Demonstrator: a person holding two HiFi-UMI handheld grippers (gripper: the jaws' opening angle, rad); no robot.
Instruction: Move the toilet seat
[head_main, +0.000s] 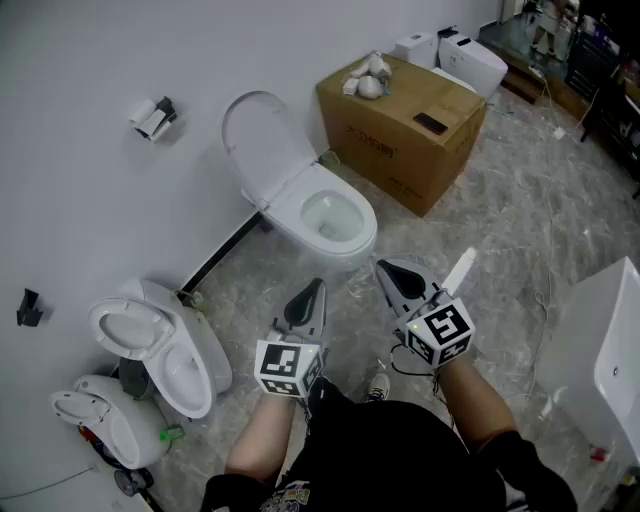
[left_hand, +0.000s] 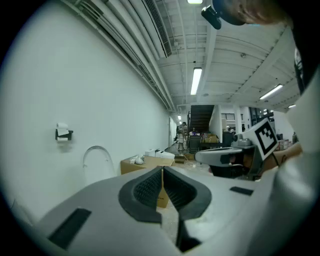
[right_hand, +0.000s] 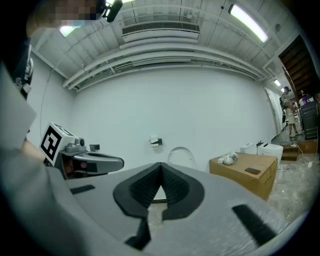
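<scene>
seat: white hard plastic toilet seat (head_main: 258, 135) is standing up; likely stiff, light, slippery; best grabbing its top edge | left gripper (head_main: 318, 288), right gripper (head_main: 384, 268): fingers pressing together, holding nothing

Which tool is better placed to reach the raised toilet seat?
Probably the right tool: its view has the toilet seat almost straight ahead, and its tip is nearer the bowl. The left tool sits farther back.
</scene>
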